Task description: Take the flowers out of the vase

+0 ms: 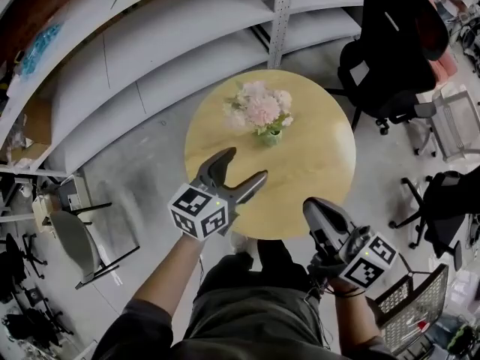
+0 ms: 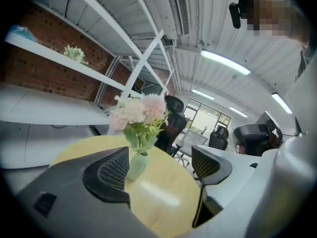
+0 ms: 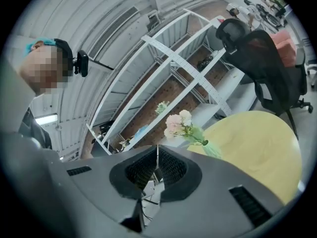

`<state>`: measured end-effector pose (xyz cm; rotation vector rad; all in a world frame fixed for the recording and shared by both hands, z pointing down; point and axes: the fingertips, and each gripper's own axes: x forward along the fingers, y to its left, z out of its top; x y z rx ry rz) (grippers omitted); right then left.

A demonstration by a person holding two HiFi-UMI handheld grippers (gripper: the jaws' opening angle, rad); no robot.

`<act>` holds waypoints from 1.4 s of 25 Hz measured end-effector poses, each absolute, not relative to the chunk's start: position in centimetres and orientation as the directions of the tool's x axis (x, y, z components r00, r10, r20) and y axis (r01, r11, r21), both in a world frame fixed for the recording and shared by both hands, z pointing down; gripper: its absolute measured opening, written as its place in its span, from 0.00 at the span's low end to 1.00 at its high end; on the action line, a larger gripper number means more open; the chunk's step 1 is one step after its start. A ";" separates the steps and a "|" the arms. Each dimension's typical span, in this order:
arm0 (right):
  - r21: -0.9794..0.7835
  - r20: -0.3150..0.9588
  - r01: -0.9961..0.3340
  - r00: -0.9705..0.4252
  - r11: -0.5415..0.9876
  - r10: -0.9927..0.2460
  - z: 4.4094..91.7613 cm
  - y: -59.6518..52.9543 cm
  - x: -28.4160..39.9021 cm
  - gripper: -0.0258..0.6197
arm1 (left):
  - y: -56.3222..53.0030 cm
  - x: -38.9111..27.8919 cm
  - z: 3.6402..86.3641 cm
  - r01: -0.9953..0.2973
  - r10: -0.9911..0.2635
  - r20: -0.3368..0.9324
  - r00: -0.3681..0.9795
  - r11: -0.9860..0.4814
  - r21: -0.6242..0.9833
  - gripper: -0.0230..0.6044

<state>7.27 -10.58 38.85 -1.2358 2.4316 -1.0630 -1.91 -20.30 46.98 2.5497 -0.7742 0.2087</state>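
Head view — flowers [image 1: 259,109] in vase [image 1: 270,136] beyond left gripper [image 1: 243,166], jaws spread, empty — right gripper [image 1: 316,208] clenched.

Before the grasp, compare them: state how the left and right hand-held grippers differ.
The left hand-held gripper has jaws wide apart; the right hand-held gripper has them shut. The vase shows through the left one's gap, but off to one side of the right one's jaws. Both hold nothing, clear of the flowers.
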 end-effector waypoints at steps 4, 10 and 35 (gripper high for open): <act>-0.716 0.168 -0.597 -0.649 0.361 -0.742 42.1 -12.6 10.1 0.07 | -24.2 0.5 51.3 -0.601 -0.507 0.324 0.799 -0.696 0.393 0.69; -0.758 0.225 -0.574 -0.676 0.309 -0.702 46.7 -14.1 12.5 0.07 | -27.3 3.3 53.1 -0.609 -0.519 0.321 0.792 -0.706 0.362 0.72; -0.841 0.232 -0.482 -0.730 0.245 -0.643 51.0 -14.7 12.6 0.07 | -29.9 5.4 52.7 -0.641 -0.570 0.295 0.766 -0.702 0.309 0.26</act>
